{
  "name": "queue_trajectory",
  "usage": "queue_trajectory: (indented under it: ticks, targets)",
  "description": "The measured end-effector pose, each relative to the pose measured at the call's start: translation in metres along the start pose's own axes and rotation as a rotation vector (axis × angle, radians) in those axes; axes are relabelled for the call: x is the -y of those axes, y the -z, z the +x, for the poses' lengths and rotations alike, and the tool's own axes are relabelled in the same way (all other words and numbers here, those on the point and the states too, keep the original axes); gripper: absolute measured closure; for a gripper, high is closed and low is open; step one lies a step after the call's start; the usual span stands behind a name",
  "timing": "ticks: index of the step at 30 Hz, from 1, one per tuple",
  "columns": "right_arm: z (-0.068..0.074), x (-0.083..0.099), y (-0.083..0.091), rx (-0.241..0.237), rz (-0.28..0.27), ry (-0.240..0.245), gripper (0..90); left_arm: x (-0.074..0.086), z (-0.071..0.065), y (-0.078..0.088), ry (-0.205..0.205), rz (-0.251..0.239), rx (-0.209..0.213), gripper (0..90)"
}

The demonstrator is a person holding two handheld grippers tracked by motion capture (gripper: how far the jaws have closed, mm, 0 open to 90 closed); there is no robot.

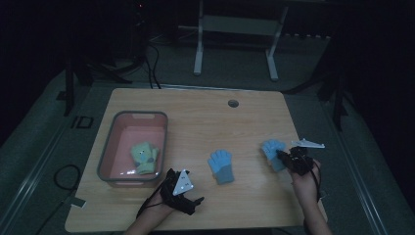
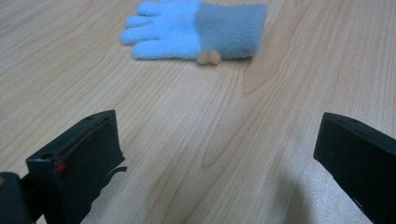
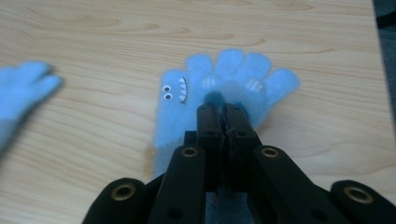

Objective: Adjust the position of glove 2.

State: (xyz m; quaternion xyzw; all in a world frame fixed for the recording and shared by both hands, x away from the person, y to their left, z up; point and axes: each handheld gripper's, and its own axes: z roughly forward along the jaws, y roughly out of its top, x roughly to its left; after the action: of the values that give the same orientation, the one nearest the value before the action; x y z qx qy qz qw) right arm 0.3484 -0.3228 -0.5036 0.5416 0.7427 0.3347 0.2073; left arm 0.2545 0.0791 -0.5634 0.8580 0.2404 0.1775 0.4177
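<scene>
A light blue glove with a grey cuff (image 1: 221,165) lies flat at the table's middle; the left gripper view has this glove (image 2: 196,30) ahead of the jaws. My left gripper (image 1: 186,190) (image 2: 219,140) rests near the front edge, open, jaws wide apart over bare wood. A second blue glove (image 1: 272,148) (image 3: 224,77), with googly eyes and white teeth on it, is at the right. My right gripper (image 1: 285,155) (image 3: 223,109) is shut on the fabric at its middle. The first glove's fingertips (image 3: 23,91) blur at the left of the right gripper view.
A grey-rimmed pink bin (image 1: 108,147) stands at the table's left with a yellow-green glove (image 1: 145,156) inside. A round cable hole (image 1: 233,103) sits near the far edge. White frame legs (image 1: 198,54) stand on the floor beyond the table.
</scene>
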Motion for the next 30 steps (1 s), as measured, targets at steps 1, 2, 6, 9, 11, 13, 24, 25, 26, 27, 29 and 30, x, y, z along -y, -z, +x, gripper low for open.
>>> queue_trajectory:
  ticks: [1, 2, 6, 9, 11, 13, 24, 25, 26, 27, 29, 30]
  targets:
    - [0.006, -0.001, 0.002, -0.004, -0.010, -0.018, 86.9, 0.000, 0.000, 0.000, -0.001, 0.001, 0.000, 0.9]
    - [0.012, -0.001, 0.003, 0.003, -0.013, -0.031, 86.9, 0.000, 0.000, 0.000, -0.002, 0.000, 0.000, 1.0]
    - [0.033, 0.000, 0.004, 0.000, -0.013, -0.051, 86.9, -0.001, -0.001, 0.001, -0.004, -0.003, 0.000, 0.9]
    - [0.055, 0.002, 0.002, 0.008, -0.014, -0.051, 86.9, -0.001, -0.001, 0.001, -0.011, -0.001, 0.001, 1.0]
    - [0.065, 0.004, 0.000, 0.008, -0.016, -0.056, 86.9, -0.001, -0.001, 0.001, -0.012, -0.001, 0.002, 0.9]
    - [0.071, 0.008, -0.001, 0.020, -0.019, -0.060, 86.9, -0.001, -0.001, 0.001, -0.015, -0.001, 0.003, 0.9]
    - [0.072, 0.030, -0.023, 0.053, 0.047, -0.064, 83.8, -0.001, -0.001, 0.001, -0.020, 0.000, 0.006, 0.9]
    - [0.072, 0.030, -0.023, 0.053, 0.047, -0.064, 83.8, -0.001, -0.001, 0.001, -0.020, 0.000, 0.006, 1.0]
    - [0.072, 0.036, -0.028, 0.039, 0.070, -0.045, 76.4, 0.000, -0.001, 0.001, -0.018, -0.002, 0.007, 1.0]
    - [0.072, 0.036, -0.028, 0.044, 0.066, -0.044, 75.1, 0.000, -0.001, 0.001, -0.017, -0.002, 0.009, 1.0]
    - [0.073, 0.036, -0.028, 0.045, 0.069, -0.029, 72.5, 0.000, -0.001, 0.001, -0.019, -0.002, 0.009, 1.0]
    - [0.073, 0.035, -0.028, 0.050, 0.069, -0.020, 70.7, 0.000, -0.001, 0.001, -0.019, -0.002, 0.009, 1.0]
